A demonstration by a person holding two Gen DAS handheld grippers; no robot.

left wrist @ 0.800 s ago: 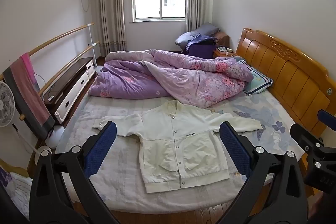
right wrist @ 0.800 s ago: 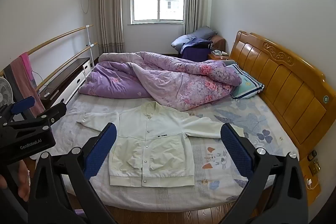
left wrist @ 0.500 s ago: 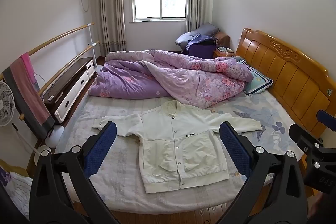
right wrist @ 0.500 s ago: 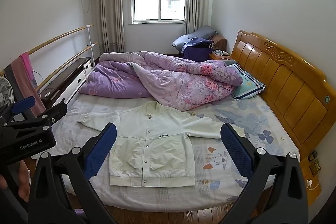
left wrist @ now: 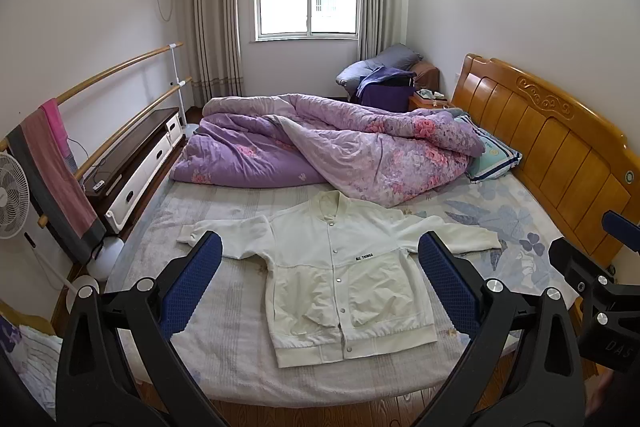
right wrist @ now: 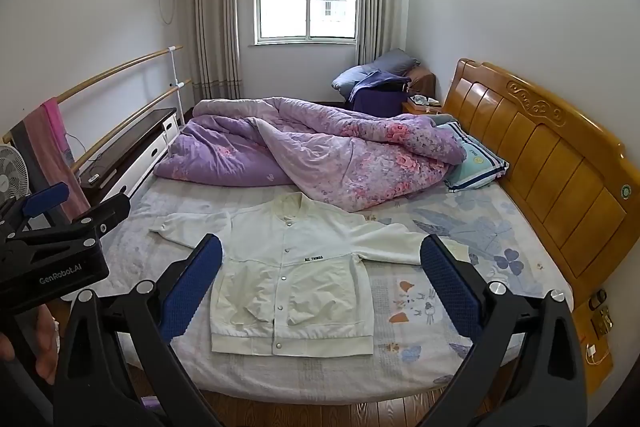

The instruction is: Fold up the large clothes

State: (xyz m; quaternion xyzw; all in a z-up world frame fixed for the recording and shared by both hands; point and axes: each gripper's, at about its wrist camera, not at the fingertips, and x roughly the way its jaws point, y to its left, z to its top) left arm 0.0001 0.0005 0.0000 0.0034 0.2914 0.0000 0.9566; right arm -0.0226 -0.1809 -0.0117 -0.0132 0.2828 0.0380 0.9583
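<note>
Hovering above the near edge of the bed [left wrist: 240, 379], both tongs tilted downward: left gripper [left wrist: 319, 287] gaping at full width, nothing between the blue pads [left wrist: 192, 287]; right gripper [right wrist: 322, 287] likewise spread wide and gripping nothing. Showing at the right border of the left wrist view, the right tool's black body; at the left border of the right wrist view, the left tool and part of a hand [right wrist: 24, 351].

Lying well beyond and below the fingertips, untouched: a cream snap-front jacket [left wrist: 340, 279], spread flat and face up on the pale sheet, buttoned, both sleeves stretched out sideways, hem toward the tongs, collar nearly meeting the crumpled purple floral quilt [left wrist: 340, 151].

Judging progress: garment laid out ready, folding apparently not yet begun. No sleeve turned in, no crease made. Remaining, seemingly, everything: reaching down, pinching, folding sleeves and body.
</note>
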